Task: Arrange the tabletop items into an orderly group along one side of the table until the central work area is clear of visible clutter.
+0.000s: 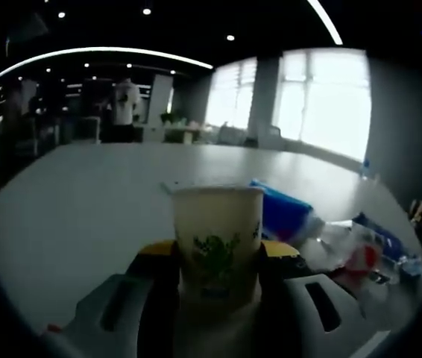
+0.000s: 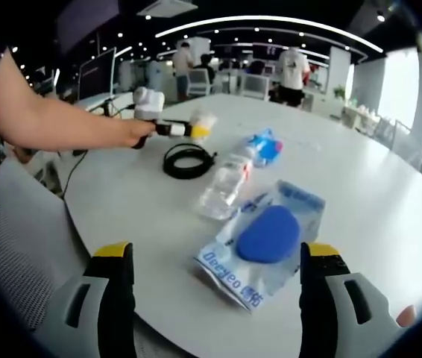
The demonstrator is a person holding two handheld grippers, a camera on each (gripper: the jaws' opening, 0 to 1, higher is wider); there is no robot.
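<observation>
Above the table, our left gripper clamps a paper cup, with bare tabletop beyond it. Our right gripper, jaws spread wide and empty, hovers at the near edge over a blue pouch; a clear bottle and coiled black cable lie farther in.

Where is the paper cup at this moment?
The paper cup sits clamped in the left tool; the right gripper view shows it held above the table, beyond the black cable coil.
</observation>
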